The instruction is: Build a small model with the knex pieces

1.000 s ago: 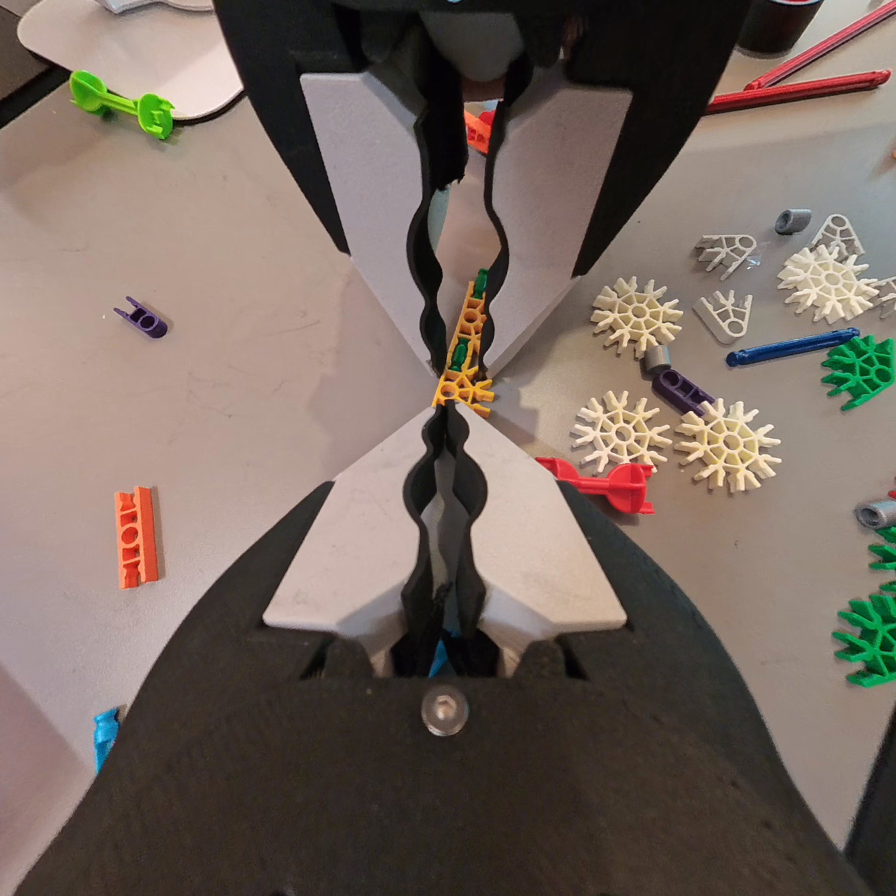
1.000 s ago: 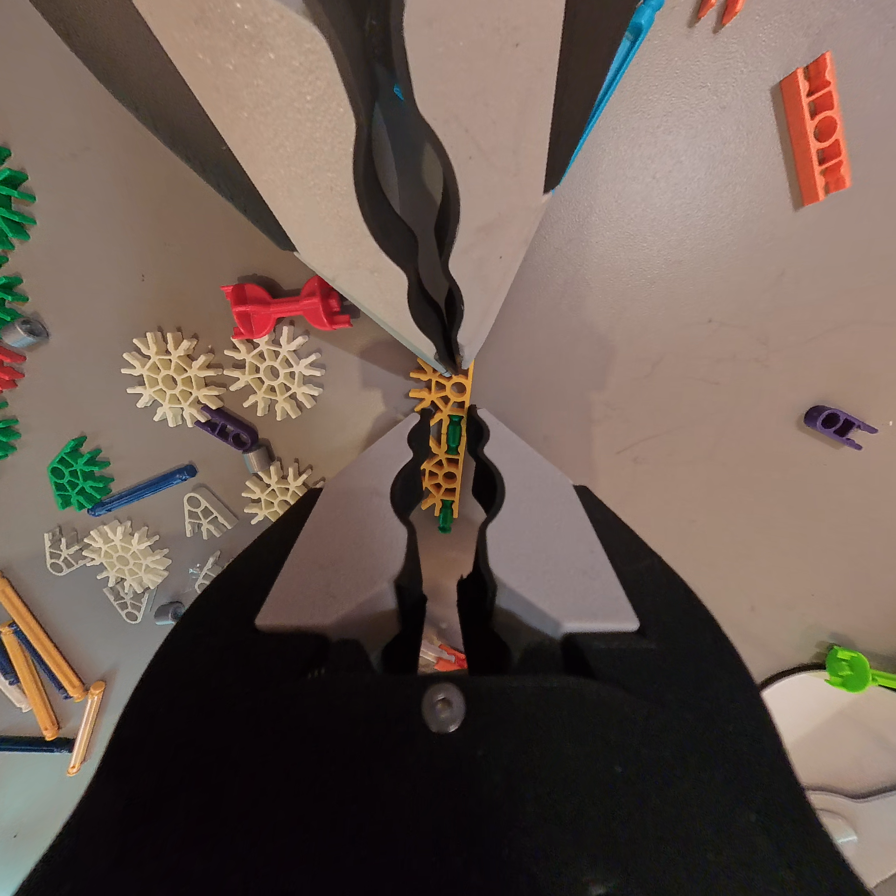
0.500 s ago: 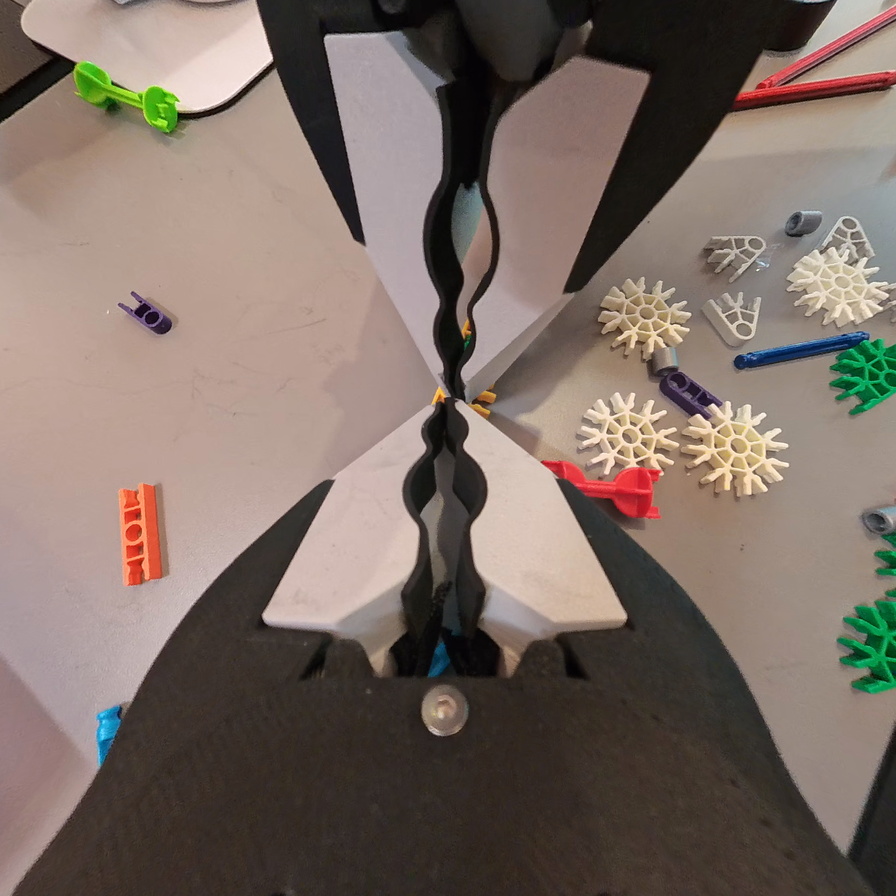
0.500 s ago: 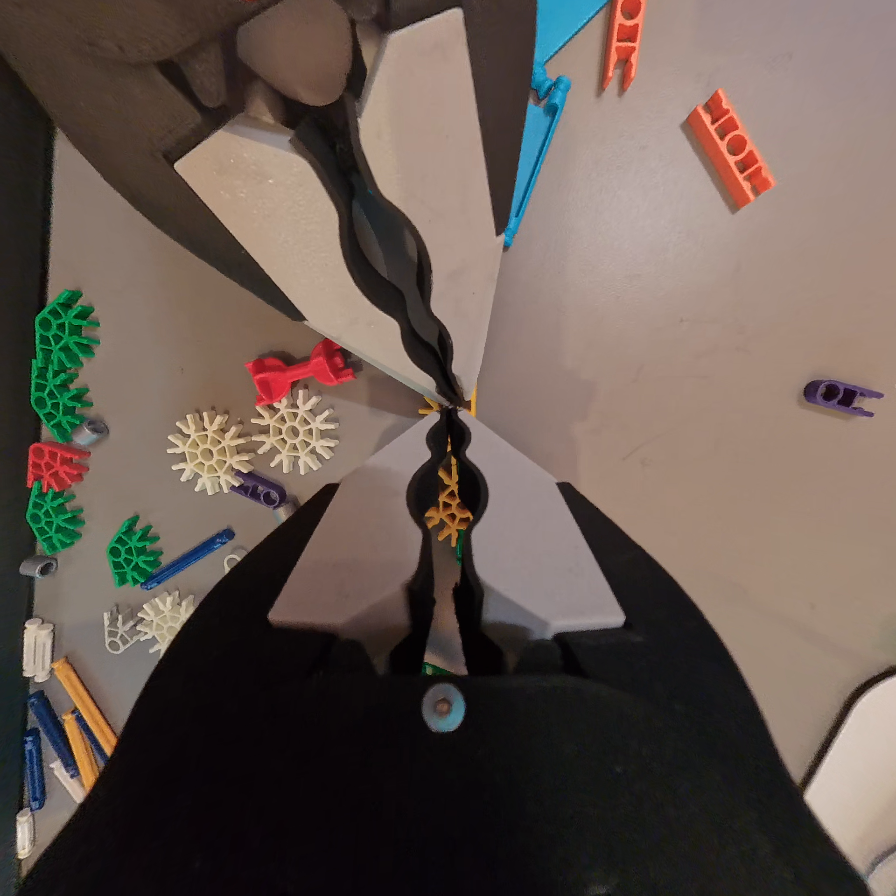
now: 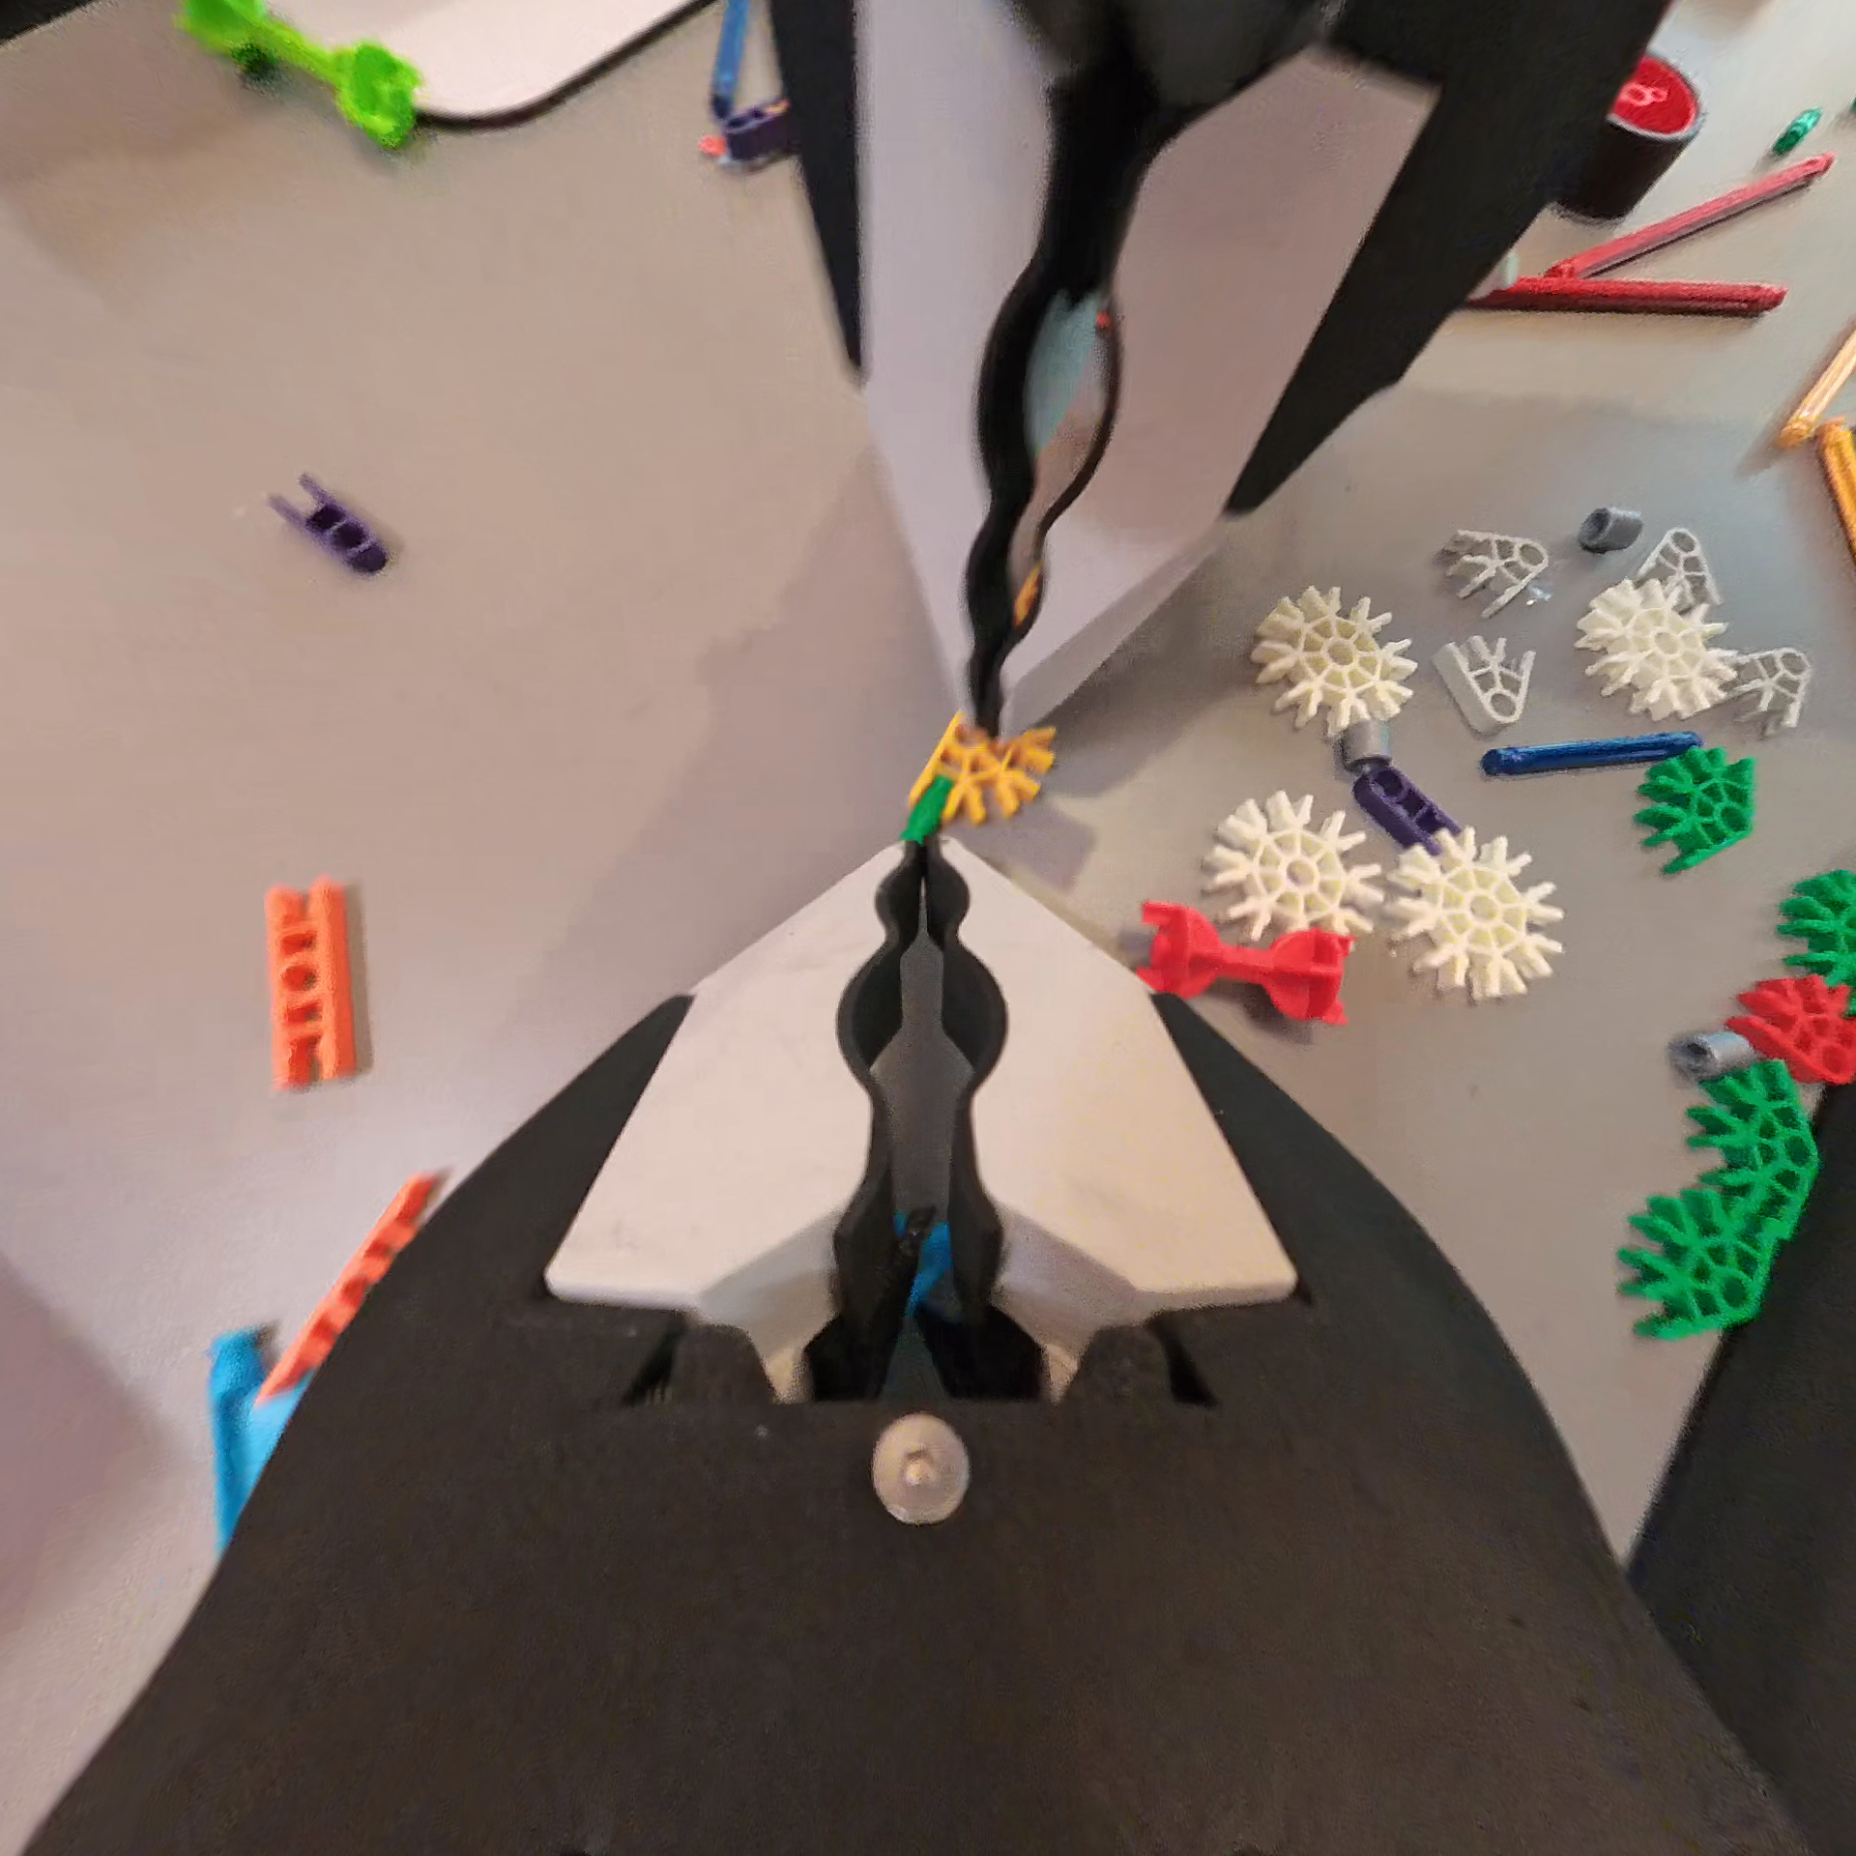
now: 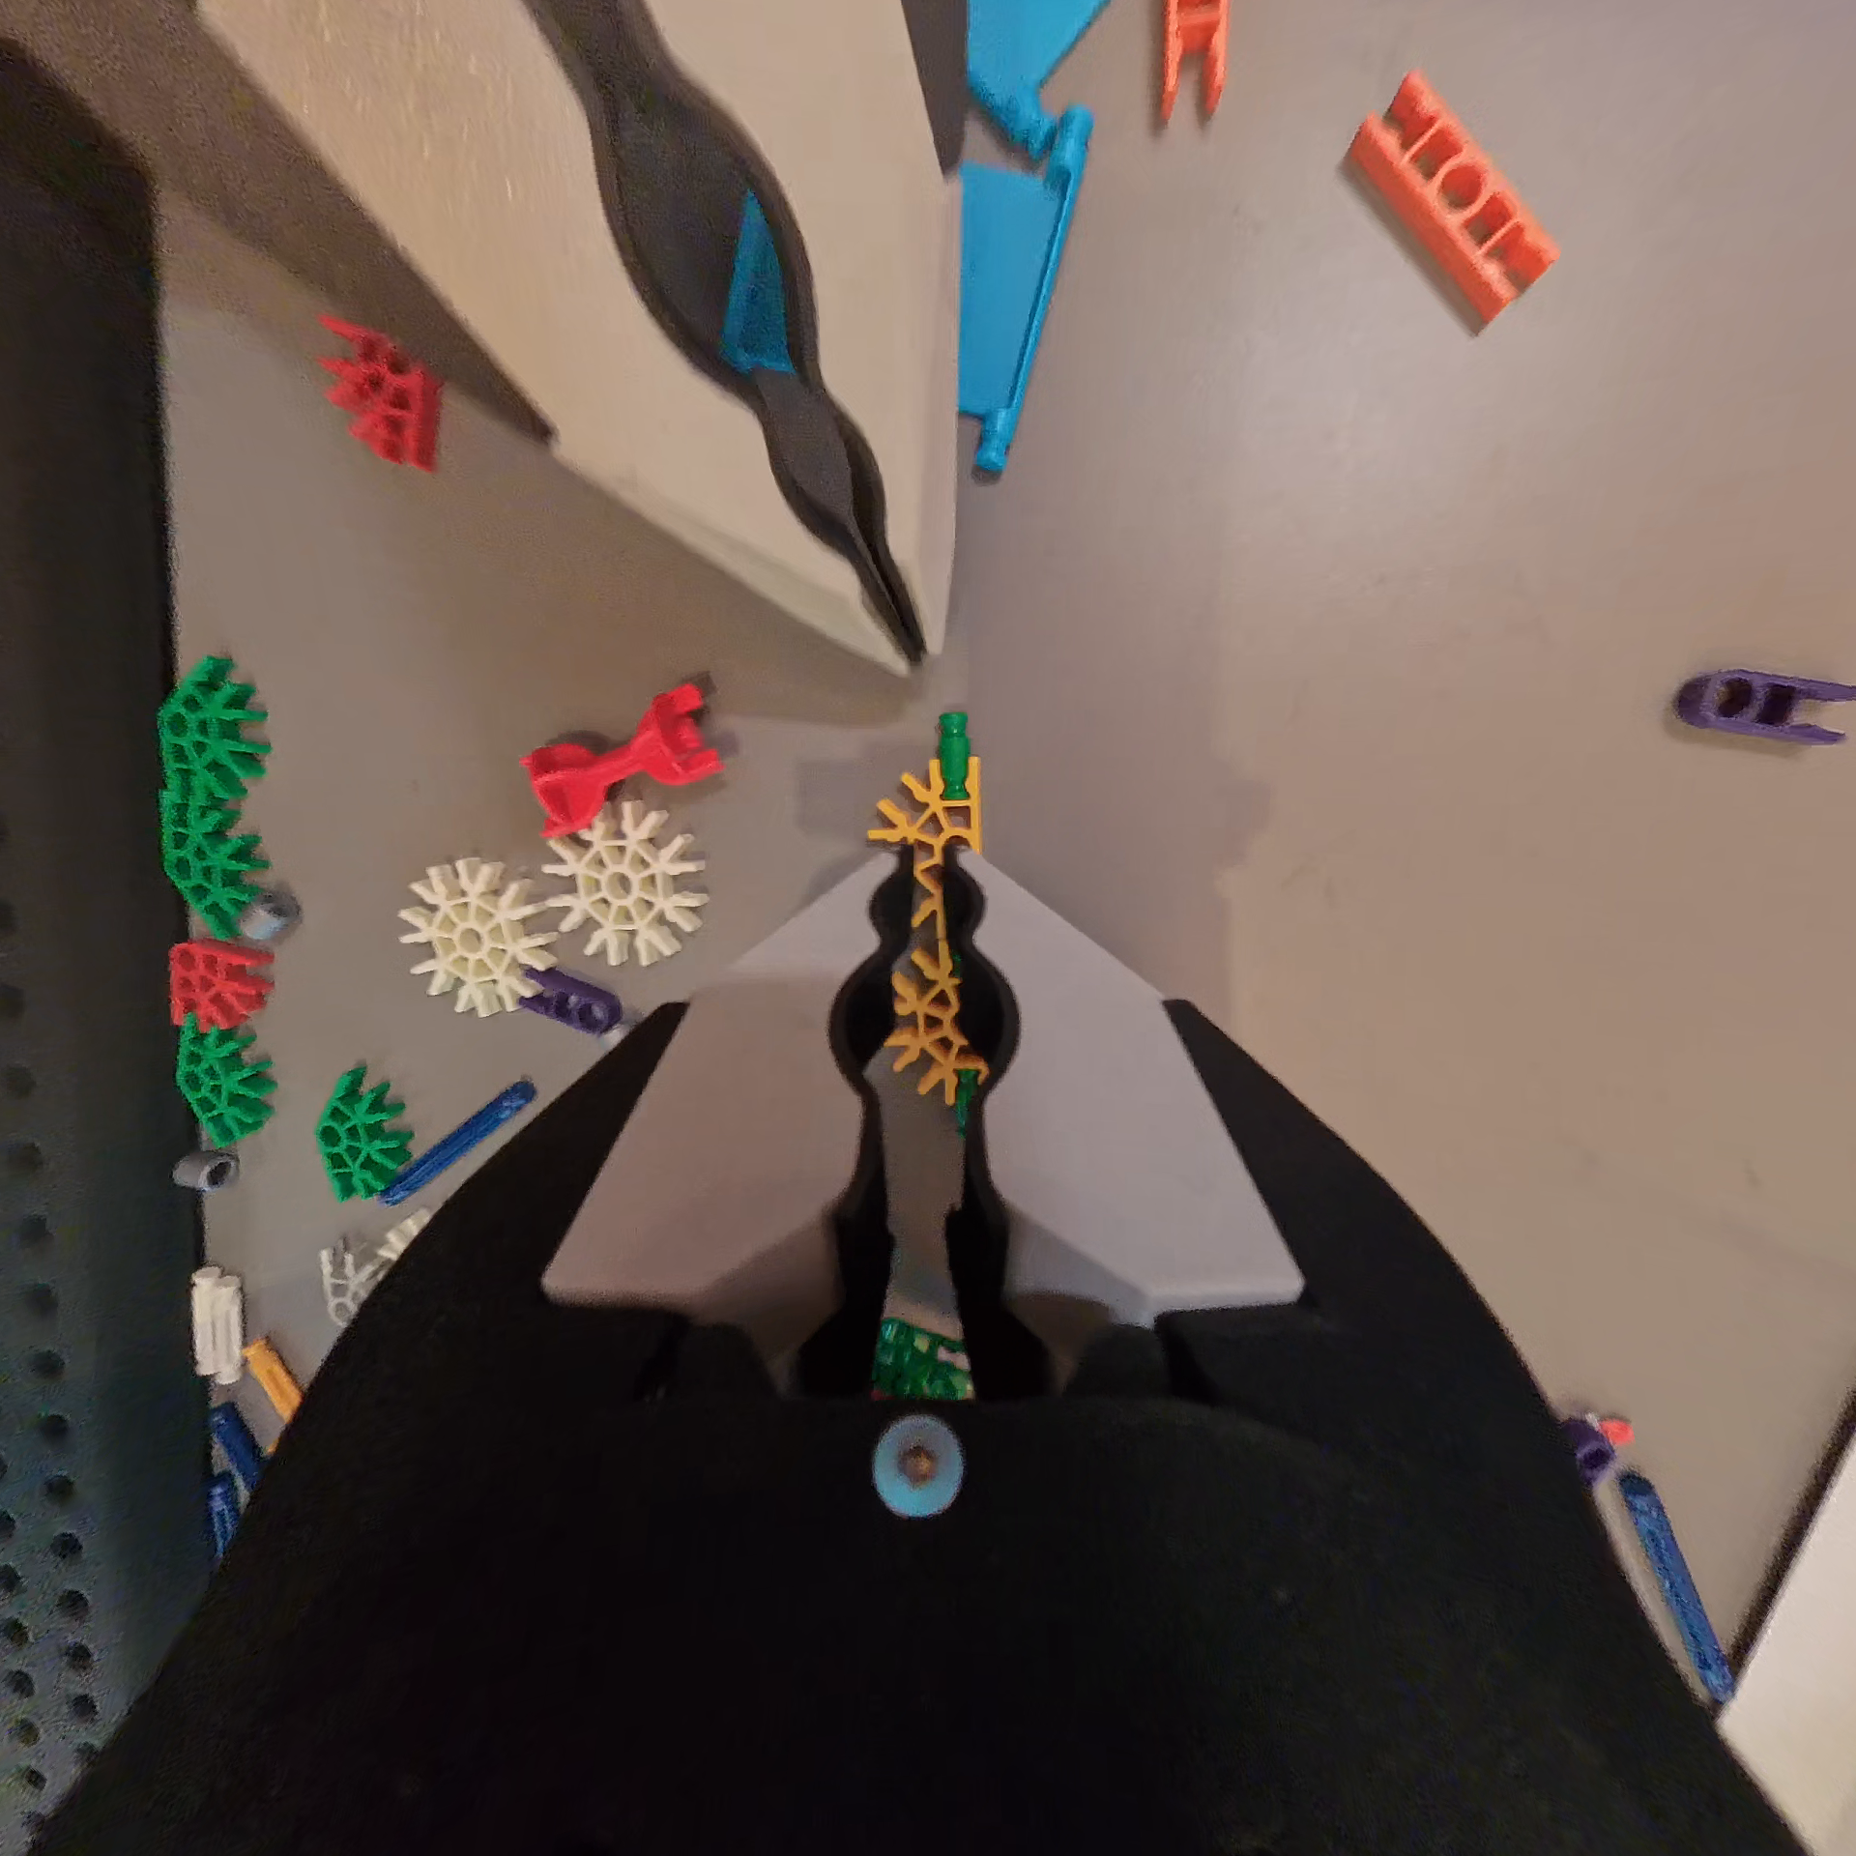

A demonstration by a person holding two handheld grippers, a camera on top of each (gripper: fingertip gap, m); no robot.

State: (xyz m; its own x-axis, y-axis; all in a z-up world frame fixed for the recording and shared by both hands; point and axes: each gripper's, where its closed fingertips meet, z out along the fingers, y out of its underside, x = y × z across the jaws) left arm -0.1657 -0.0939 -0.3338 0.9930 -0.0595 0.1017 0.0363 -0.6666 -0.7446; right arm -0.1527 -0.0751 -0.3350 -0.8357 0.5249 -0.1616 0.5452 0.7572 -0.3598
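right claw (image 6: 929, 864) is clamped on a spiky yellow plastic connector strip (image 6: 929, 964) with a green rod tip; left claw (image 5: 919, 864) is pressed together empty just beside it, over the smooth grey surface (image 5: 562, 562) near ridged white snowflake pieces (image 5: 1296, 869)

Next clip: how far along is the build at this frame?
Done: a yellow connector chain is joined by short green rods, one green rod sticking out of its end. In hand: the right gripper is shut on that chain; the left gripper is shut, holding nothing, just off the rod. Left: white snowflake connectors and a red piece lie loose on the table.
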